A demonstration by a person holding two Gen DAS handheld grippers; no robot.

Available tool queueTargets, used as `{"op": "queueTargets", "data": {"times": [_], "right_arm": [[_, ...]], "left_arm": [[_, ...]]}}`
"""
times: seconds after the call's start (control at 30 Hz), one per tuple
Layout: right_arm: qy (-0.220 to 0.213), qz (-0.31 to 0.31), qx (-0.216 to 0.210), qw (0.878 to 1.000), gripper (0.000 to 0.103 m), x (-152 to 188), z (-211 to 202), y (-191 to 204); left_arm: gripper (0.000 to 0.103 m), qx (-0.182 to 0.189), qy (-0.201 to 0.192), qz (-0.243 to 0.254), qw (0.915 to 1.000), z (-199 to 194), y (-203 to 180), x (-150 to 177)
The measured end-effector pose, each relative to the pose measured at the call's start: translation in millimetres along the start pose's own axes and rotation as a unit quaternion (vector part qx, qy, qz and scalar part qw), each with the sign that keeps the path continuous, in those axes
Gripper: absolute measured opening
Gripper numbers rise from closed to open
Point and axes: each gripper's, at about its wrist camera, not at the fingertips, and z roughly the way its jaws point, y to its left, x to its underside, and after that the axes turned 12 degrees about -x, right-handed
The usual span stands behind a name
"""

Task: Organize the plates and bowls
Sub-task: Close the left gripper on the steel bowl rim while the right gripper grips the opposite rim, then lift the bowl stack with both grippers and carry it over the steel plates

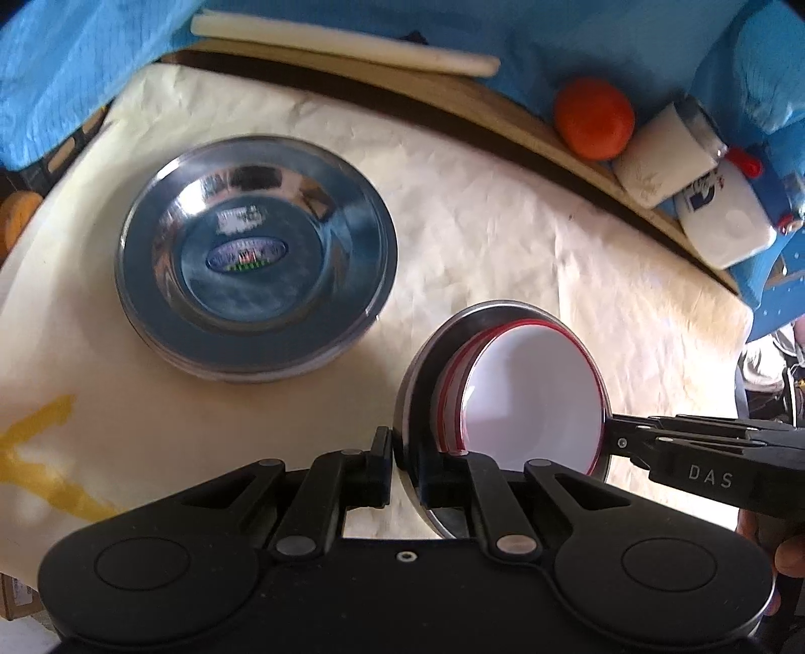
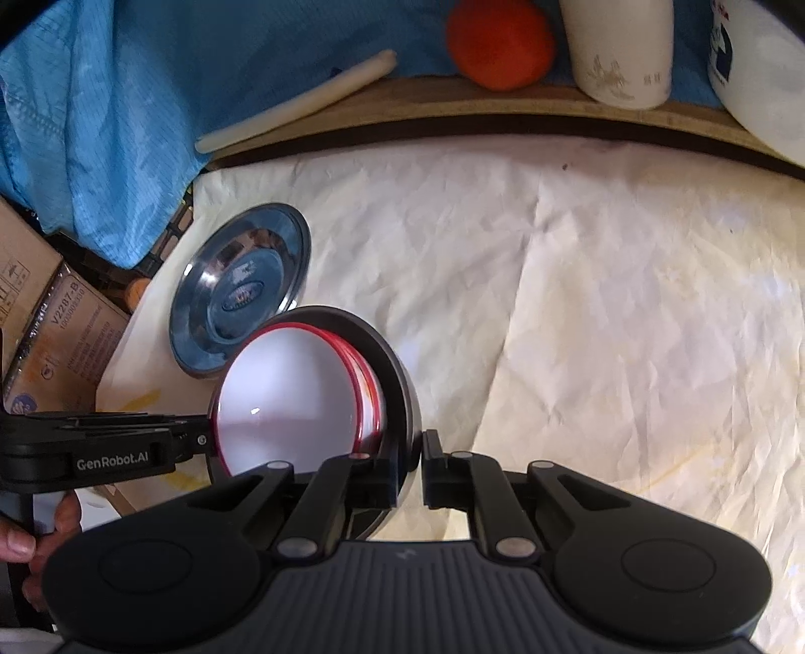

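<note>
A steel bowl (image 1: 420, 382) holds nested white bowls with red rims (image 1: 538, 402). My left gripper (image 1: 405, 463) is shut on the steel bowl's near rim. My right gripper (image 2: 412, 468) is shut on the same steel bowl's rim (image 2: 402, 372) from the other side, and it shows in the left wrist view (image 1: 611, 442). The white bowls (image 2: 287, 397) sit tilted inside. A stack of steel plates (image 1: 256, 256) lies on the cream cloth to the left; it also shows in the right wrist view (image 2: 241, 292).
An orange ball (image 1: 593, 118), a white cup (image 1: 659, 156) and a white bottle (image 1: 724, 221) stand on the wooden ledge at the back right. A white rod (image 1: 342, 45) lies on blue cloth. Cardboard boxes (image 2: 55, 322) sit beyond the table's left edge.
</note>
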Motion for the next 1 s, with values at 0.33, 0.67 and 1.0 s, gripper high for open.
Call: {"op": "queueTargets", "data": {"times": [0.33,0.67,1.0], "right_arm": [[-0.006,-0.035,-0.018,0.999,0.009,-34,10,31],[0.011,-0.086,-0.035,0.996,0.009,-74,48,68],[0.029,-0.117,-0.033,0.992,0.010,-101,83,86]], "left_arm": [[0.008,-0.013,-0.029,-0.038,0.9987,-20,27,-18],[0.008,-0.057,-0.055,-0.092,0.9926,-23,62,-35],[0.008,-0.075,-0.053,-0.121,0.9884,-4,76,-49]]}}
